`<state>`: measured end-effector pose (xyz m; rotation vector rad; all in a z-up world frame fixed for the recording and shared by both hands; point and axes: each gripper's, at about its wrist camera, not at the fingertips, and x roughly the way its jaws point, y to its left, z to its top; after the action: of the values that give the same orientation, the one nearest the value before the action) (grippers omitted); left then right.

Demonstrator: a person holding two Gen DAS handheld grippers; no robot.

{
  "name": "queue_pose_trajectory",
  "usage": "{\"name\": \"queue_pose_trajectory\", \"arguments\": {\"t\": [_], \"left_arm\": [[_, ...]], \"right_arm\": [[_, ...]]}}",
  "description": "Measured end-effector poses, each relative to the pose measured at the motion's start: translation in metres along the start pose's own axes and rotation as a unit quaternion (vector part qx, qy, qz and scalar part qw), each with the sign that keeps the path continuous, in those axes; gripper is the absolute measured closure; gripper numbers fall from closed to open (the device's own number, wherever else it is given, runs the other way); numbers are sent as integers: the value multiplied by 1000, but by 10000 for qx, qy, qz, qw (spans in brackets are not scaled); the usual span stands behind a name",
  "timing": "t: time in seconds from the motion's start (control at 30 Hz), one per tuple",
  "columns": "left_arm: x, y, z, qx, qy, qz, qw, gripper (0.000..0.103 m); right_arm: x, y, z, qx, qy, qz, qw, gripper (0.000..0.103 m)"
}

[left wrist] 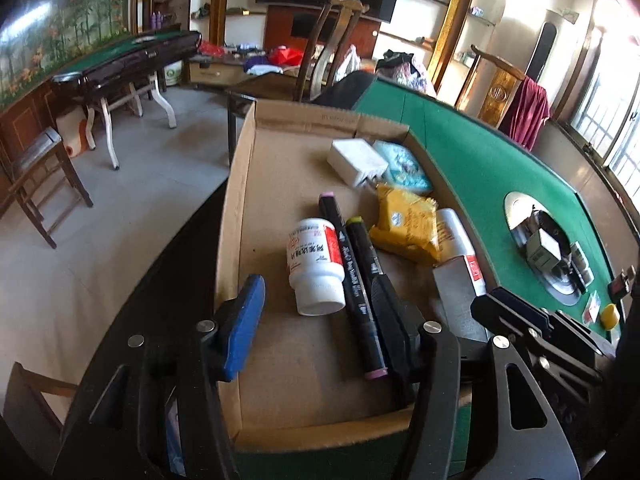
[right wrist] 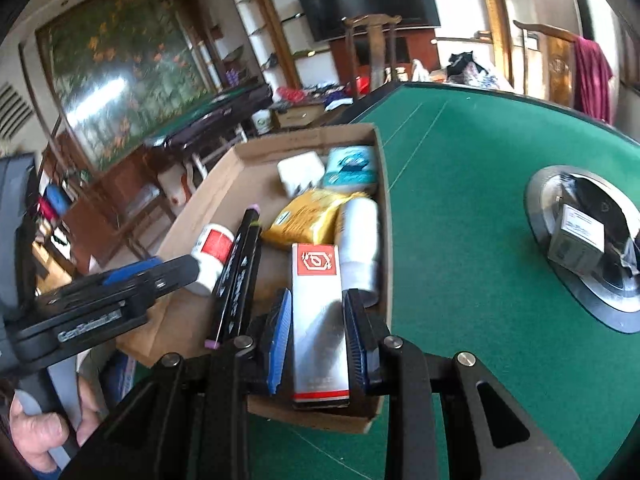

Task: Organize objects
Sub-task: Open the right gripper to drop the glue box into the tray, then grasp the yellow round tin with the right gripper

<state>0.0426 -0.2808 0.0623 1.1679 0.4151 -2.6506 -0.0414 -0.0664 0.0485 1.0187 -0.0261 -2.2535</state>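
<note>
A shallow cardboard box (left wrist: pixel 236 208) (right wrist: pixel 384 240) lies on the green table. In it lie a white pill bottle (left wrist: pixel 316 266) (right wrist: pixel 212 256), two black markers (left wrist: pixel 362 280) (right wrist: pixel 236 272), a yellow packet (left wrist: pixel 408 226) (right wrist: pixel 308 220), a white tube (left wrist: pixel 454 236) (right wrist: pixel 360 240), a white charger (left wrist: pixel 356 162) (right wrist: pixel 300 176) and a teal packet (left wrist: pixel 404 168) (right wrist: pixel 352 166). My right gripper (right wrist: pixel 316 328) is shut on a silver and red carton (right wrist: pixel 318 320) (left wrist: pixel 460 284), inside the box. My left gripper (left wrist: pixel 316 320) is open and empty over the box's near end, the bottle and markers between its jaws.
The table's round centre well (right wrist: pixel 588 240) (left wrist: pixel 548 248) holds a small box and other items. A yellow object (left wrist: pixel 610 315) lies on the felt at the right. Chairs (left wrist: pixel 336 40) stand behind the table; another green table (left wrist: pixel 120 60) stands at the far left.
</note>
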Motion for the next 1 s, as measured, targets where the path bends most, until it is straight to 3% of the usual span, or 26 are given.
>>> {"name": "queue_pose_trajectory", "arguments": {"t": [0.23, 0.73, 1.0], "left_arm": [[-21, -11, -2, 141, -188, -42, 9997, 47], [-46, -24, -8, 255, -355, -33, 9990, 47], [-55, -35, -12, 343, -440, -209, 9982, 47]], "right_arm": [[-9, -14, 3, 407, -180, -60, 9990, 76], [-26, -26, 0, 585, -335, -78, 9977, 76], [-41, -37, -5, 730, -453, -151, 9962, 76]]}}
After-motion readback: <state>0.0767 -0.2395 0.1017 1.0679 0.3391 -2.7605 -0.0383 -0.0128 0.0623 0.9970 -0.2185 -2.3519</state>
